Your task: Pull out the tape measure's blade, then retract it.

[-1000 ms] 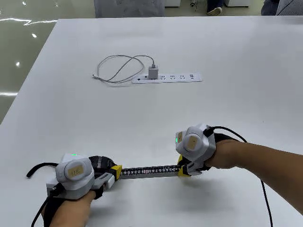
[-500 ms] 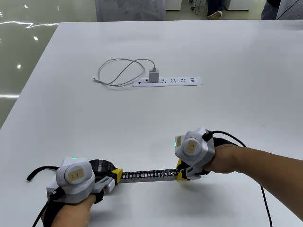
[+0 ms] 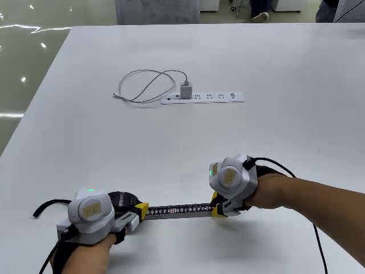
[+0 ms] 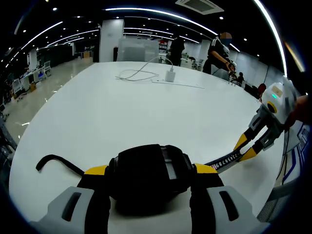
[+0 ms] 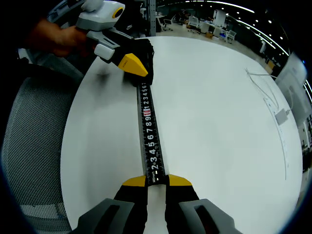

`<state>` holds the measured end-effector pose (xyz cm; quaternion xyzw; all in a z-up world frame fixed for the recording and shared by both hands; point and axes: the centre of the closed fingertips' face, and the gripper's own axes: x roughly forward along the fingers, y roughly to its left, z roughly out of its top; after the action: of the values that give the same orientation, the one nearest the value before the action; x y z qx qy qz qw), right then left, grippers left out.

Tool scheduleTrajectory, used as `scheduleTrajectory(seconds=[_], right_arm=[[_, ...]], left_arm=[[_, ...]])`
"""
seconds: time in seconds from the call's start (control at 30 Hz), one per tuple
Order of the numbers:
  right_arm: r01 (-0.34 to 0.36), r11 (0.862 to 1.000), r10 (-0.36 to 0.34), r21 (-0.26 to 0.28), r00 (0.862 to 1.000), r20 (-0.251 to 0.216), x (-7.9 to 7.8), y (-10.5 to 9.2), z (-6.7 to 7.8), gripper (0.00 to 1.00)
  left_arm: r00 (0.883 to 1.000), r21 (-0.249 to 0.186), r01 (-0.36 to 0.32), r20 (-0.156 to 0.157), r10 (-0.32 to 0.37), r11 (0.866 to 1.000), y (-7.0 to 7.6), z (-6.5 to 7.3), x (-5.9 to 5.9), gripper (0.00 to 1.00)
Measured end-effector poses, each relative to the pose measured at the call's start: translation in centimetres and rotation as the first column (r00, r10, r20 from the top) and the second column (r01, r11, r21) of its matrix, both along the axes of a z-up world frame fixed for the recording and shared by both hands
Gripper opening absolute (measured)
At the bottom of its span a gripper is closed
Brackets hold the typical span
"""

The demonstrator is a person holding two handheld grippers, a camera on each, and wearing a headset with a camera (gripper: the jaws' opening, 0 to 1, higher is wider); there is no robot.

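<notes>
The right gripper view looks straight along the black steel blade with white numerals (image 5: 148,131), its digits legible and a red mark partway along; in the head view the same strip is thin and its figures tiny. The left gripper view gives the rounded black tape measure case (image 4: 148,175) from close behind, with a black wrist strap (image 4: 56,161) curling off to one side on the white table (image 3: 256,63). The blade lies flat and straight on the near part of the table, drawn out between the two grippers. The left gripper (image 3: 132,214) is clenched on the case, yellow tips on either flank. The right gripper (image 5: 153,181) pinches the blade's free end, its forearm coming in from the right. Well beyond them lie a white power strip (image 3: 202,97) and a looped white cable (image 3: 148,85).
</notes>
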<state>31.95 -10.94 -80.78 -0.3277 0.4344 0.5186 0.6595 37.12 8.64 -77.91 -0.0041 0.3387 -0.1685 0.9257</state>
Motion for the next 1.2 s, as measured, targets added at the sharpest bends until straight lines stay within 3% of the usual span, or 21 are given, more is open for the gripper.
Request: scheduleTrajectory(seconds=[1.2], right_arm=[[0.004, 0.999, -0.004, 0.044, 1.000, 0.000, 0.3, 1.2, 0.0, 0.09]], left_arm=[[1.000, -0.027, -0.007, -0.017, 0.006, 1.000, 0.1, 0.1, -0.1, 0.62]])
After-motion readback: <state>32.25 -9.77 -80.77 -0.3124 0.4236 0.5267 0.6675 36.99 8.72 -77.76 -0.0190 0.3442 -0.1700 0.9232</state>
